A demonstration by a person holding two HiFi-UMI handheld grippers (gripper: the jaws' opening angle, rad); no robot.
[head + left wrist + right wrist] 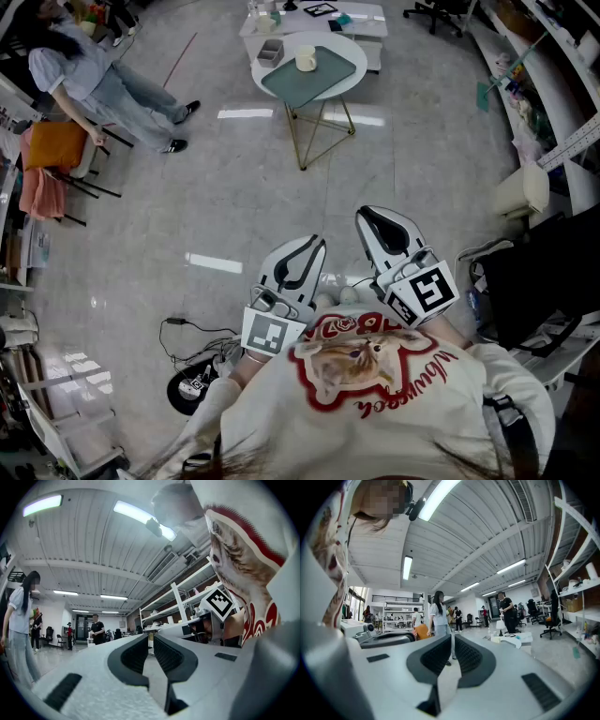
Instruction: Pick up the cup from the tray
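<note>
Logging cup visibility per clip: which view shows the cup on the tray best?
The head view: the cup stands upright on the green tray, unobstructed though far off. The right gripper view shows only a distant white table, its items too small to tell. The left gripper view shows no cup.

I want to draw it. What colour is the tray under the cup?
The tray is dull teal green, seen best in the head view.
</note>
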